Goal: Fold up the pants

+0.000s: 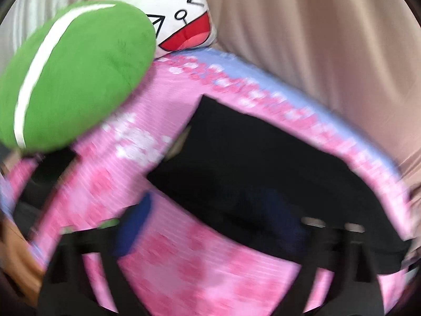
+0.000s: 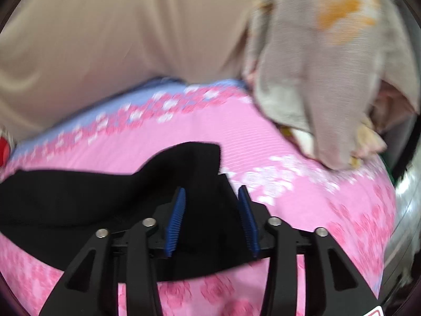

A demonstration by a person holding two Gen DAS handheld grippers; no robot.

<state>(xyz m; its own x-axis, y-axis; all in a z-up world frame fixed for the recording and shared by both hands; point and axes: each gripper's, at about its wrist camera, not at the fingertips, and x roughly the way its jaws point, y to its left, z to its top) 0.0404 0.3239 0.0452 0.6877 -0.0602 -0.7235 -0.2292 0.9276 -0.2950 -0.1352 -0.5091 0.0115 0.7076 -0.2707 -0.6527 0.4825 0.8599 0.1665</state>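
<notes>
The left wrist view looks forward and down along its tool [image 1: 213,226] from close above the bed [image 1: 215,276], facing toward the green cushion [image 1: 76,79], the white cartoon pillow [image 1: 181,13] and the beige curtain [image 1: 315,39] behind them. The right wrist view sits just as low over the same bed, looking along its tool [image 2: 213,221] toward the curtain and a grey patterned cloth [image 2: 329,73]. Both views share the black pants [image 2: 79,202], the pink flowered sheet and the curtain.
</notes>
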